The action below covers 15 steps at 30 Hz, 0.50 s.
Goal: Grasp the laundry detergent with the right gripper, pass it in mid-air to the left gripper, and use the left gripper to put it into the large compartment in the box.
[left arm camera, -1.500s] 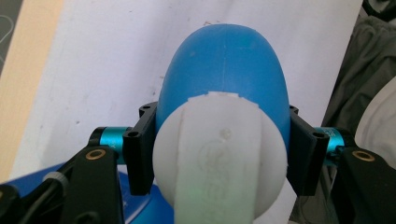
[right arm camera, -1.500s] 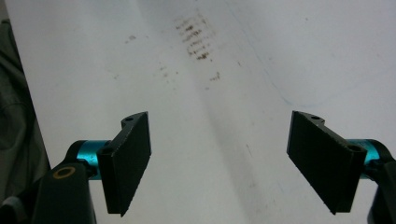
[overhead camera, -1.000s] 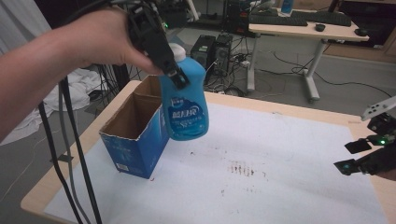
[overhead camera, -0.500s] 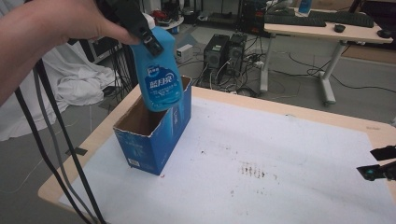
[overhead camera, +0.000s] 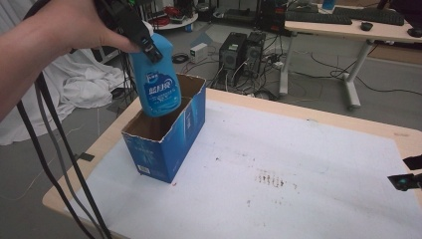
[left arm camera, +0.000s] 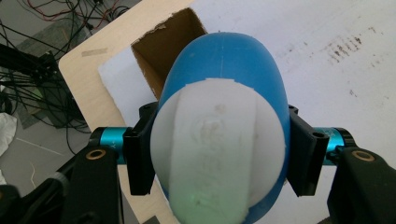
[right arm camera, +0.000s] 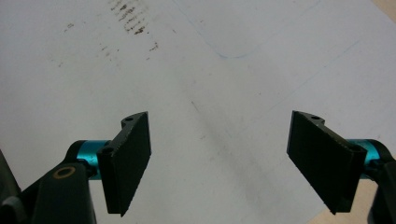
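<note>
Blue bottle is gripped at its cap by the left tongs, upper left, above the box; right tongs are held released.

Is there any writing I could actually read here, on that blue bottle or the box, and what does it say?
Blue bottle: large white characters on its label, too blurred to read; the smaller print below is illegible too.
Blue cardboard box: a white label patch and a strip of white print on its sides, too small to read.
Bottle's white cap: faint embossed marks, not legible.
No other readable text.
</note>
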### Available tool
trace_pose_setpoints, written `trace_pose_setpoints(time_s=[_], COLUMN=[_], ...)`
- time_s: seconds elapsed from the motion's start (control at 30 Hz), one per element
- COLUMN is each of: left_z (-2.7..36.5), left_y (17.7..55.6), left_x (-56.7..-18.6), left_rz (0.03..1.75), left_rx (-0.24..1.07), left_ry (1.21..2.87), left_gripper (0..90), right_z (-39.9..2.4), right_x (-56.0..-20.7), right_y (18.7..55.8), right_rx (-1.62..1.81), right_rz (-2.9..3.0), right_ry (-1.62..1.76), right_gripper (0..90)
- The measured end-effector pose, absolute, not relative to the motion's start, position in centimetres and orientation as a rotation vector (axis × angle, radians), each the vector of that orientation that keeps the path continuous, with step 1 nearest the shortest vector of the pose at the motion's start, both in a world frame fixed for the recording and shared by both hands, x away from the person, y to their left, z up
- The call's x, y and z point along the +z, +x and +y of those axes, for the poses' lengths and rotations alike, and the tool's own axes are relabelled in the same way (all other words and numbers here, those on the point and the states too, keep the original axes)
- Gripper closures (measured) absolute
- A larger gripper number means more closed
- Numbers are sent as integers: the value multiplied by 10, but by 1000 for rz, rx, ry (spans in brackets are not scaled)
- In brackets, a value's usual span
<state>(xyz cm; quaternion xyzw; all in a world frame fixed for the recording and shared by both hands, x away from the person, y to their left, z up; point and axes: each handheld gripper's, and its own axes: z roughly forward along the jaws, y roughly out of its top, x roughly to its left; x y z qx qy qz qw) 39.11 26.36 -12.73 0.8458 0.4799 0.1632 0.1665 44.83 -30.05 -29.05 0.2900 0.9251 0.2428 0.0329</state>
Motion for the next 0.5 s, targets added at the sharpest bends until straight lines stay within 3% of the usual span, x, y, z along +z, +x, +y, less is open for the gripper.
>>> trace_pose_setpoints(time_s=[0.5], left_z=[268], left_y=[390], left_x=[-178], left_rz=[1396], left_rx=[401], left_ry=[2440], left_gripper=[383], right_z=[-309], right_x=[-288], right_y=[448], right_rx=[753], right_rz=[2824], right_ry=[911], right_gripper=[215])
